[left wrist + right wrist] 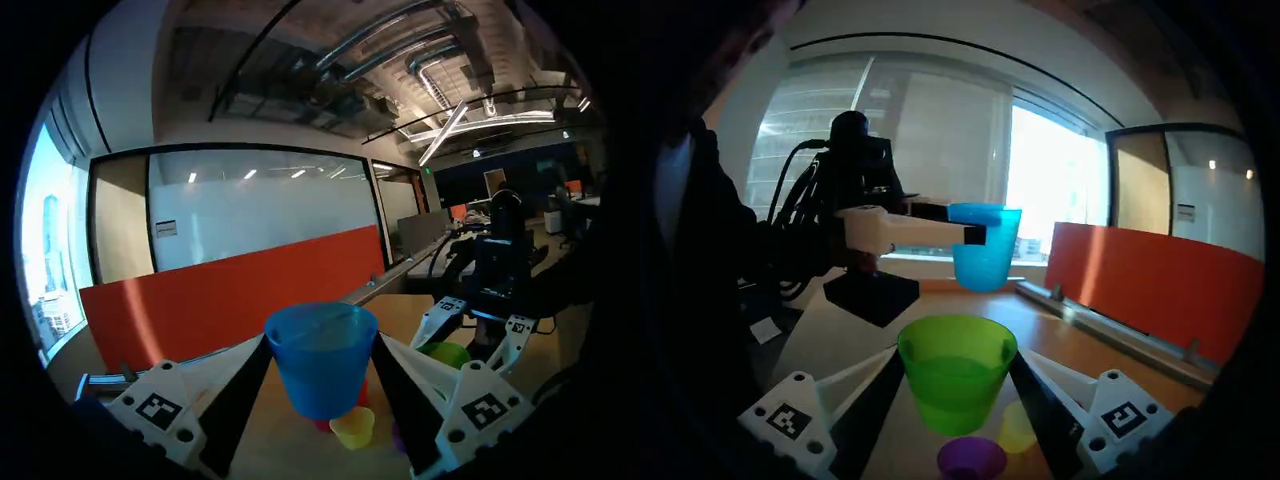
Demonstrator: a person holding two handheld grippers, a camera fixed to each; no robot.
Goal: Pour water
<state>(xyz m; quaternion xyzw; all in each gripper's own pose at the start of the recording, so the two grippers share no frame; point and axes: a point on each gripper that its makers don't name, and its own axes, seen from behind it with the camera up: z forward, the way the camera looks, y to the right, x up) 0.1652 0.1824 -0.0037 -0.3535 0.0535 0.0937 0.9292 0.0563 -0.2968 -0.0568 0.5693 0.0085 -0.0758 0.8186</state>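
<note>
My left gripper (322,352) clamps the blue cup (320,376), my right gripper (958,380) the green cup (958,360). Both sit upright at lower centre, so I judge pouring not yet begun.

Translucent, glossy plastic for the blue cup (322,360) and green cup (957,372). Smooth pale wood finish on the table (400,308). Matt white plastic on the fingers (200,384) of the left gripper (322,338).

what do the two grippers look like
The left gripper and right gripper match: white tapering fingers with black inner faces, a square black-and-white marker at each finger's base. In the right gripper view the left one's body is black, with black cables looping behind it.
</note>
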